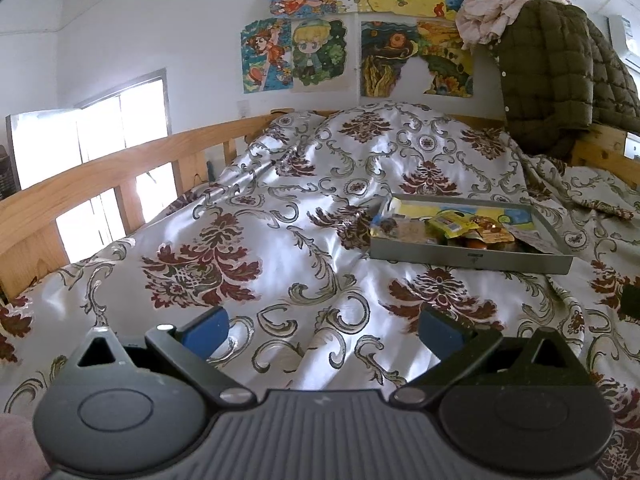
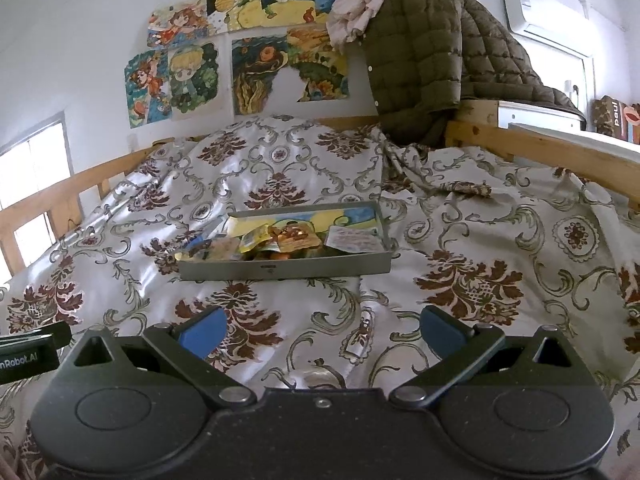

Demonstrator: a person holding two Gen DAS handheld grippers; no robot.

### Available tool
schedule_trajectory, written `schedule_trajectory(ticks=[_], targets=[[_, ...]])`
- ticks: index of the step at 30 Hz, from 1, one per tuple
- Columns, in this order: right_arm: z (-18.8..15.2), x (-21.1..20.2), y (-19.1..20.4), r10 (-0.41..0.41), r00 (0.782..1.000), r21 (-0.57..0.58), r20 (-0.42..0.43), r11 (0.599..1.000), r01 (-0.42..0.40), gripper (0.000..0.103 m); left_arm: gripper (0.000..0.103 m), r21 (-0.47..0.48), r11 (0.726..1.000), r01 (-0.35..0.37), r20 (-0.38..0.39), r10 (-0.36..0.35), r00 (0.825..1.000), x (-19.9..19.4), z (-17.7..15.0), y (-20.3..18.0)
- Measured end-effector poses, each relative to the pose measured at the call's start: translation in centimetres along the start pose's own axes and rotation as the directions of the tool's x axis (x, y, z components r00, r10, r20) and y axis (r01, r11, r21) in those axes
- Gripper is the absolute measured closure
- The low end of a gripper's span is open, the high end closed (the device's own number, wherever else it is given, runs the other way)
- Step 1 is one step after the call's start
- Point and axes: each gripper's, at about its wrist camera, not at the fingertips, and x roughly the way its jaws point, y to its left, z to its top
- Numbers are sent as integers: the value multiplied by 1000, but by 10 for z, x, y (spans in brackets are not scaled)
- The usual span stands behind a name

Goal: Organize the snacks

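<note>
left gripper (image 1: 324,330) fingers wide apart, empty, right gripper (image 2: 322,330) likewise

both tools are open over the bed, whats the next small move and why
Probably ease the right tool forward toward the grey tray. Both it and the left tool are open and hold nothing, over the patterned bedspread. In the right wrist view the tray sits nearly straight ahead; for the left it lies off to the right. The snack packets are piled in it.
</note>
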Motion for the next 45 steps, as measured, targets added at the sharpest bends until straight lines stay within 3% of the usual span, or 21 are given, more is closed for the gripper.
schedule_trajectory(ticks=[45], targets=[[-15, 17, 7, -3, 996, -33, -91, 999, 0, 1, 0, 50, 999, -16, -71, 20, 997, 11, -5, -6]])
